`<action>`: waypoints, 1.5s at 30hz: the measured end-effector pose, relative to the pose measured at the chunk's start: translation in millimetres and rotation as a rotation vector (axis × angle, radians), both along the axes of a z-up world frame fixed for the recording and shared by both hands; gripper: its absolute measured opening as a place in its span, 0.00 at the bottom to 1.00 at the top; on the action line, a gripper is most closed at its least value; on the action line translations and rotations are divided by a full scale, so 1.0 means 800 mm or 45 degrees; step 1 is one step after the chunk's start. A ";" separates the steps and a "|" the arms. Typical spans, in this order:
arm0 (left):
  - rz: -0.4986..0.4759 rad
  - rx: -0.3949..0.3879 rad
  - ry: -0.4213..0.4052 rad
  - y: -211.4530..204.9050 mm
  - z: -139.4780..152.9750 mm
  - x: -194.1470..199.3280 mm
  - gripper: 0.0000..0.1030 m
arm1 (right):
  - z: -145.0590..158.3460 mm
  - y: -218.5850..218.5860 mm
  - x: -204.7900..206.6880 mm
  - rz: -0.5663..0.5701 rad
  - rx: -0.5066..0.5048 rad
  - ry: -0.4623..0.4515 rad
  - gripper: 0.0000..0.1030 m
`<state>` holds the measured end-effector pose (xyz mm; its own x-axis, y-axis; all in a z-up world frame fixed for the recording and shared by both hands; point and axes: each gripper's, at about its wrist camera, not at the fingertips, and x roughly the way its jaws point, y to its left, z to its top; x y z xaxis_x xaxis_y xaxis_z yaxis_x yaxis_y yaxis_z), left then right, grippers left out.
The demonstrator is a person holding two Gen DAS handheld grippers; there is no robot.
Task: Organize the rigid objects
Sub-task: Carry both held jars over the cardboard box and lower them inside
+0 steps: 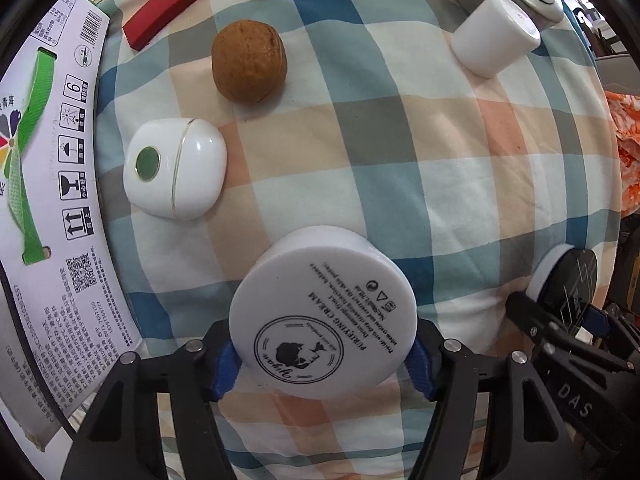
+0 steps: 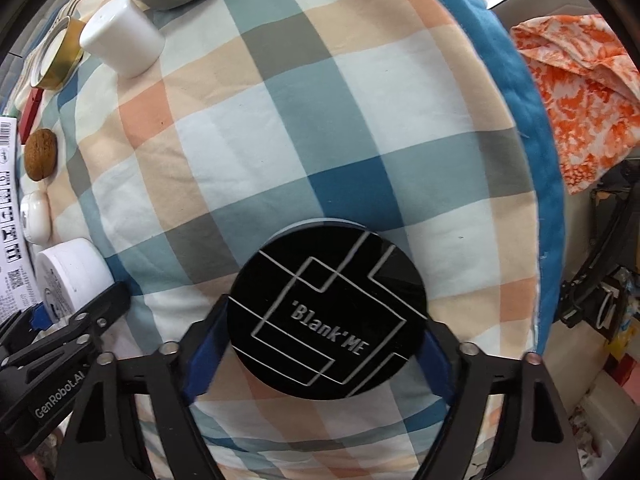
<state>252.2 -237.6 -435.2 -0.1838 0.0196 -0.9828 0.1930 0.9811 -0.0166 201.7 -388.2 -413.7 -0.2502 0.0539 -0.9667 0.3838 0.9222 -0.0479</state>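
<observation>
Nearest us, our left gripper (image 1: 324, 354) has its blue pads pressed against both sides of a white cream jar (image 1: 322, 316), lifted above the checked cloth (image 1: 400, 168). Our right gripper (image 2: 320, 354) is closed likewise on a black-lidded compact (image 2: 326, 312) near the cloth's right edge. Ahead on the cloth lie a walnut (image 1: 249, 61), a white case (image 1: 174, 168), a red bar (image 1: 170, 4) and a white cap (image 1: 494, 34).
</observation>
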 end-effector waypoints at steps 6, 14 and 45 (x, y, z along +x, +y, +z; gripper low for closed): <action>0.011 -0.014 0.005 0.011 0.014 -0.018 0.63 | 0.005 0.005 -0.010 0.028 0.002 -0.015 0.74; 0.001 -0.023 -0.050 0.040 0.043 -0.041 0.63 | 0.029 0.009 -0.026 0.057 0.035 -0.058 0.74; 0.159 -0.265 -0.559 0.320 0.387 -0.167 0.63 | 0.288 0.223 0.042 0.433 0.191 -0.551 0.74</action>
